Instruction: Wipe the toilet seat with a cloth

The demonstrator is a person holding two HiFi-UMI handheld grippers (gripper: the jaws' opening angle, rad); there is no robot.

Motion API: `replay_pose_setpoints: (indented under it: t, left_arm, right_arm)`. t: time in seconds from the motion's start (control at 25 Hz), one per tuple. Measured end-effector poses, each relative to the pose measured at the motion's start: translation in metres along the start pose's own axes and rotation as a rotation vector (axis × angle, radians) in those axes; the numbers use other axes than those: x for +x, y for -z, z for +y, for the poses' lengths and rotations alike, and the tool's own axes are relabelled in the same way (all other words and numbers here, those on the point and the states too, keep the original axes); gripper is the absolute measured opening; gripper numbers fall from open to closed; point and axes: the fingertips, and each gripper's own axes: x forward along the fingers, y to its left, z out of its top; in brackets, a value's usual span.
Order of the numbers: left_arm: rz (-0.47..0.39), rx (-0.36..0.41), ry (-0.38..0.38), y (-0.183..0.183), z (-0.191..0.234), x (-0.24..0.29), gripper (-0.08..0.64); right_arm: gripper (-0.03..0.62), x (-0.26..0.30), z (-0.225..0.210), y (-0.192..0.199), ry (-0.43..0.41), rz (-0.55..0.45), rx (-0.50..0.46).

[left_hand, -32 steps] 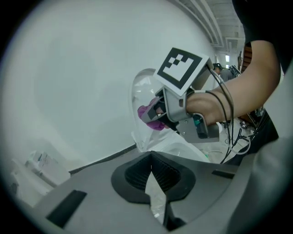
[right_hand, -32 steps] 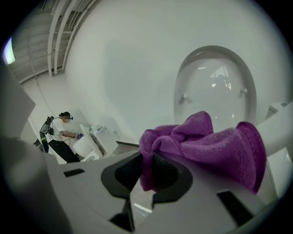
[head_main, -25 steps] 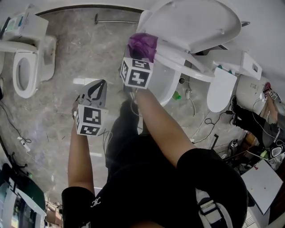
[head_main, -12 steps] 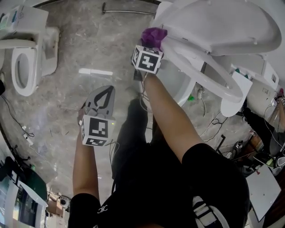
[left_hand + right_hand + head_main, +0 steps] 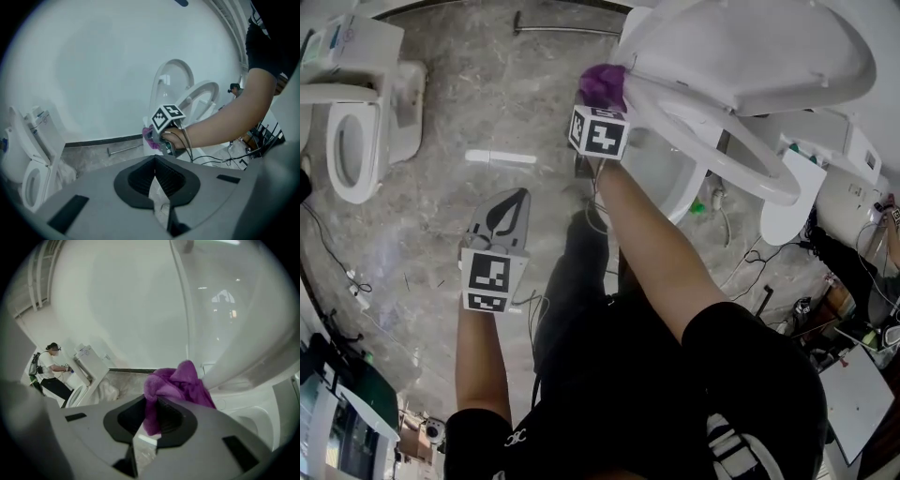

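A purple cloth (image 5: 602, 82) is bunched in my right gripper (image 5: 600, 108), which is shut on it. The cloth presses against the front rim of the raised white toilet seat (image 5: 727, 141), below the open lid (image 5: 750, 42). In the right gripper view the cloth (image 5: 176, 383) sticks out of the right gripper (image 5: 152, 416), with the toilet seat (image 5: 248, 364) just to its right. My left gripper (image 5: 516, 199) hangs over the floor to the left, shut and empty. The left gripper (image 5: 154, 174) points at the right hand, the cloth (image 5: 149, 138) and the seat (image 5: 202, 98).
The toilet bowl (image 5: 661, 173) lies under the seat. A second toilet (image 5: 352, 141) stands at far left. A white strip (image 5: 502, 157) and a metal bar (image 5: 562, 28) lie on the marble floor. Cables (image 5: 741, 253) trail right of the bowl. Another person (image 5: 49, 366) works far off.
My right gripper has sunk with the cloth along the seat's front rim. The left gripper has dropped a little and rolled. The head view has swung towards the toilet.
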Motion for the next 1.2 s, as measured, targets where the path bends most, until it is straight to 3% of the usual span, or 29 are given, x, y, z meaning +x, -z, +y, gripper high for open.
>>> replay_pose_setpoints:
  t: [0.32,0.6,0.8,1.04,1.2]
  left_arm:
    - [-0.127,0.026,-0.027,-0.066,-0.019,-0.028,0.008]
    - [-0.189,0.122,0.056,-0.143,-0.094,-0.031,0.009]
    - [-0.2,0.255,0.083,-0.198,-0.166,-0.012,0.009]
    - [-0.214,0.452,0.114,-0.264,-0.245,0.012,0.014]
    - [-0.175,0.604,0.131,-0.284,-0.281,0.034,0.087]
  right_arm:
    - [0.066,-0.145,0.036,-0.015,-0.207,-0.101,-0.162]
    - [0.066,-0.289,-0.017,-0.04,-0.263,-0.213,-0.257]
    - [0.066,-0.381,-0.073,-0.049,-0.273,-0.281,-0.285]
    - [0.066,-0.462,-0.148,-0.055,-0.218,-0.366,-0.232]
    - [0.066,-0.498,-0.191,-0.057,-0.18,-0.407,-0.189]
